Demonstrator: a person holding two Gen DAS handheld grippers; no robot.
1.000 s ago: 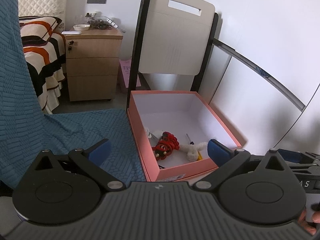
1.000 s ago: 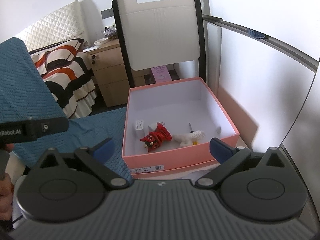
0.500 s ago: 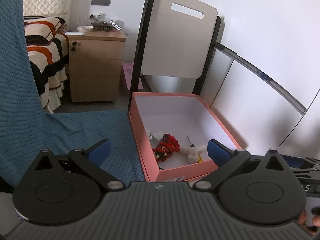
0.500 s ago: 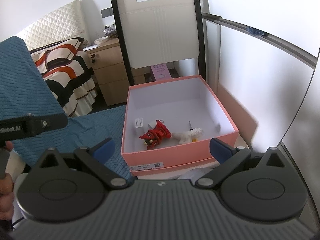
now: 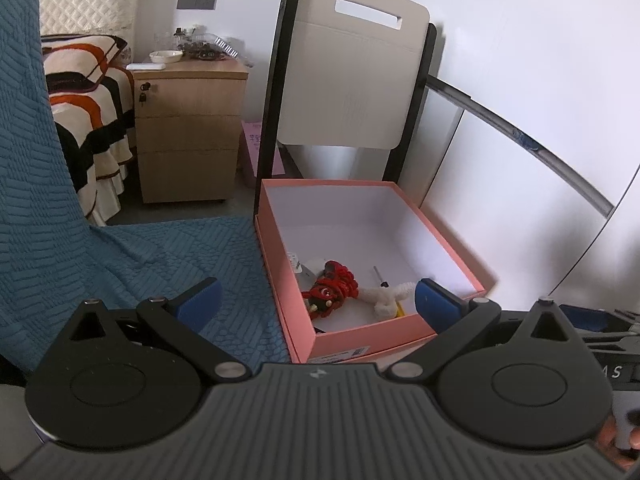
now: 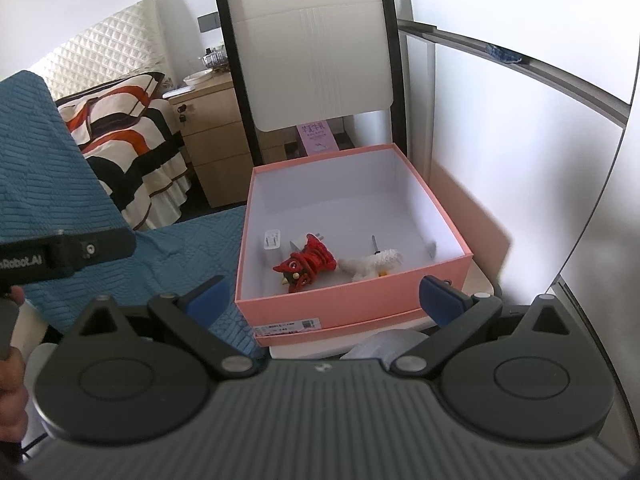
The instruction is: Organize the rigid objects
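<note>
An open pink box (image 5: pixel 362 334) (image 6: pixel 352 296) with a white inside stands on a small white table. In it lie a red figure (image 5: pixel 330 288) (image 6: pixel 306 262), a white fluffy toy (image 5: pixel 386 296) (image 6: pixel 370 264), a small white charger (image 6: pixel 272 240) and a thin pen-like tool (image 5: pixel 379 274) (image 6: pixel 374 244). My left gripper (image 5: pixel 316 300) is open and empty, held back from the box's near wall. My right gripper (image 6: pixel 324 294) is also open and empty, just short of the box front. The left gripper's body (image 6: pixel 66 256) shows at the left of the right wrist view.
A white chair back with black frame (image 5: pixel 352 76) (image 6: pixel 320 48) rises behind the box. A blue textured cloth (image 5: pixel 120 256) (image 6: pixel 168 256) covers the surface to the left. A wooden bedside cabinet (image 5: pixel 188 128) and a striped bed (image 5: pixel 88 92) stand further back. White wall panels run along the right.
Both grippers have drawn slightly back and up from the box, so it sits lower and smaller in both views. The box contents have not moved. Both jaws stay open.
</note>
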